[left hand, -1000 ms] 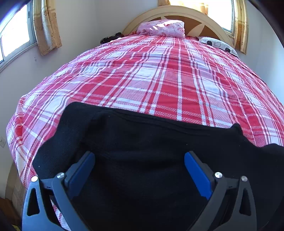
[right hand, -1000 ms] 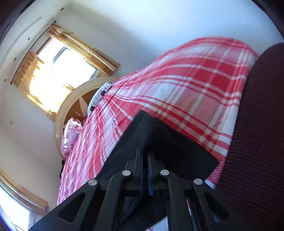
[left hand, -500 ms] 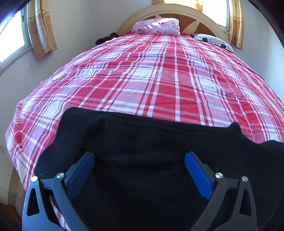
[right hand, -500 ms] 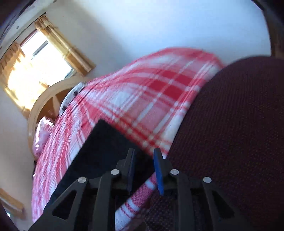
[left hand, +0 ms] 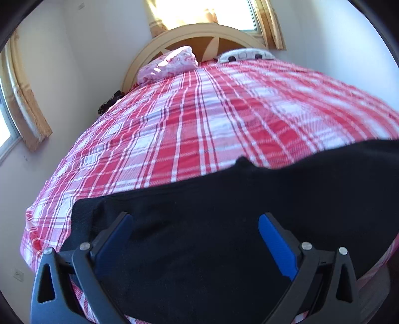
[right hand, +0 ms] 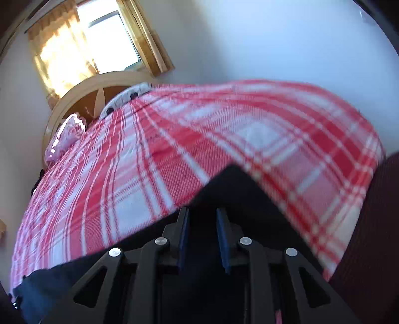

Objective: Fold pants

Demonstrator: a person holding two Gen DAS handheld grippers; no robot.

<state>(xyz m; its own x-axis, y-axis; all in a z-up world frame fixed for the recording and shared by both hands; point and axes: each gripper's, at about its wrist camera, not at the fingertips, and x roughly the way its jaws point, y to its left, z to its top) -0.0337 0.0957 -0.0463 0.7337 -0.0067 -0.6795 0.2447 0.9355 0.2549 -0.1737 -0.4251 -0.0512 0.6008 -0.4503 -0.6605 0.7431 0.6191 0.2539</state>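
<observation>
At the near edge of the bed (left hand: 224, 119), in the left wrist view, the black pants (left hand: 212, 236) lay spread across the red plaid cover, running from the near left corner off to the right. The left gripper (left hand: 194, 231) hung over the cloth with its blue pads (left hand: 276, 244) wide apart and nothing between them. At the far end a pink pillow (left hand: 172, 63) and a white spotted one (left hand: 245, 54) leaned against the arched headboard (left hand: 199, 32), under a bright window (left hand: 199, 10).

In the right wrist view, blurred, the pants (right hand: 239, 189) showed as a dark corner reaching onto the plaid. The right gripper (right hand: 200, 225) stood over that corner, its pads (right hand: 222, 234) parted by a narrow gap; whether cloth sat between them could not be told. A dark red fabric (right hand: 374, 236) filled the near right edge.
</observation>
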